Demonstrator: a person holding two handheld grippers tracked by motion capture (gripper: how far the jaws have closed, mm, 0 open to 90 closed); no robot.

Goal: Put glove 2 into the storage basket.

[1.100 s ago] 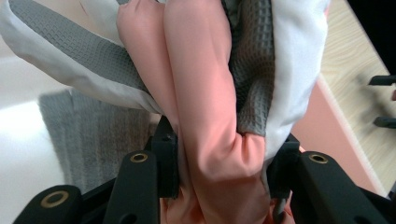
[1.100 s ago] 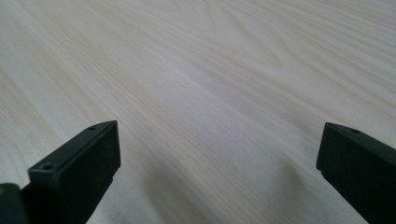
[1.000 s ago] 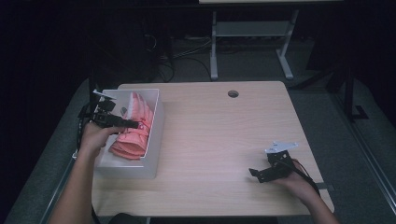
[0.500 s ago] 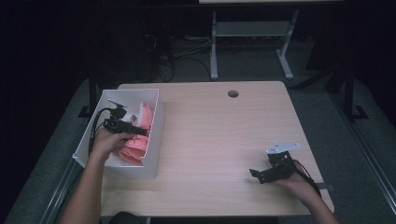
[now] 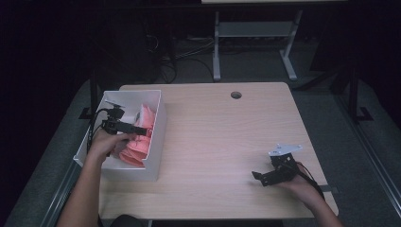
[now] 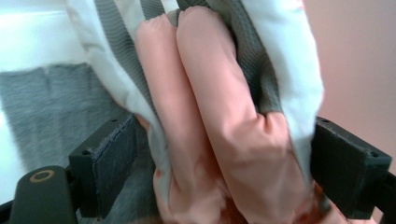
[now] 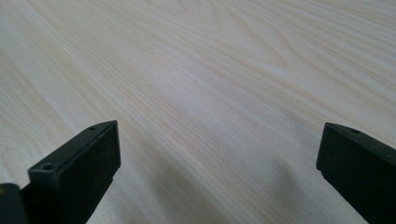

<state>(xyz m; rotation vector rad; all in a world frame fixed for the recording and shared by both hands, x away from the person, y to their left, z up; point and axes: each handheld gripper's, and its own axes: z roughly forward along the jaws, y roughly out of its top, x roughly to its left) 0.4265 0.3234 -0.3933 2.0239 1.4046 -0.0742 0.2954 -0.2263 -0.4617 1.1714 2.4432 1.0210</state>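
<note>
A white box [image 5: 159, 135] stands at the table's left edge with pink fabric pieces [image 5: 135, 153] heaped in it. My left gripper [image 5: 140, 129] reaches level over that heap. In the left gripper view a folded pink, white and grey fabric piece [image 6: 205, 116] hangs between the jaws of the left gripper [image 6: 224, 172]. The jaws have just been opening, and grey shows between the left pad [image 6: 112, 161] and the fabric, so the pads do not press on it. My right gripper [image 5: 257, 177] rests open at the table's front right. Bare wood lies between the jaws of the right gripper [image 7: 219, 158].
The light wooden table [image 5: 227, 137] has a round cable hole [image 5: 236, 95] near its far edge. A metal frame [image 5: 250, 42] and cables lie on the dark floor behind the table.
The left hand has shifted slightly over the box, with its gripper still above the pink heap. The right hand and gripper have not moved.
</note>
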